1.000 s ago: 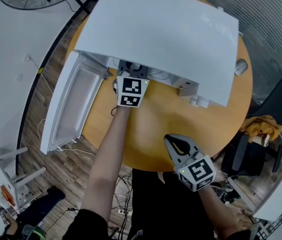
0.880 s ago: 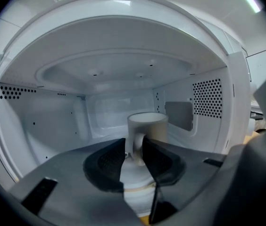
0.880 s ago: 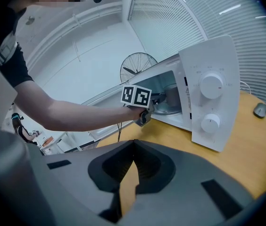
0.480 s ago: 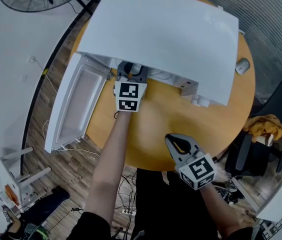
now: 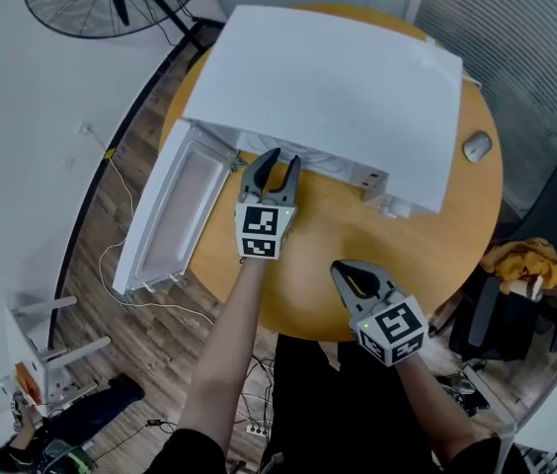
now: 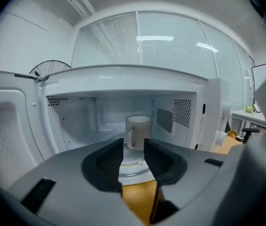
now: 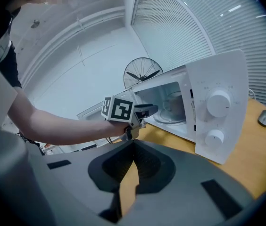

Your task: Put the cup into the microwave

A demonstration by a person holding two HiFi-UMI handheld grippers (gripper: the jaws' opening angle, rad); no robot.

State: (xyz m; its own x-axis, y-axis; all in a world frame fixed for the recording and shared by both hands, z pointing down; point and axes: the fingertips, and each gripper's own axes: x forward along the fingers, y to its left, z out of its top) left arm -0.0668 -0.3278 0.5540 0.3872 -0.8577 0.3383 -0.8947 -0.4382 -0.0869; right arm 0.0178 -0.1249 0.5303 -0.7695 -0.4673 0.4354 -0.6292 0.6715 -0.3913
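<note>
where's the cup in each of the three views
Head view: not in it; the top of the microwave hides the inside.
Left gripper view: the cup is at picture centre, upright on the turntable inside the open microwave, handle to the left.
Right gripper view: dimly seen in the cavity, above centre, left of the dials.
Shared landmark: the white microwave, in all three.

Glossy white cup (image 6: 138, 130), smooth matt white microwave (image 5: 328, 87), satin-finished yellow wood-look table (image 5: 343, 227).
</note>
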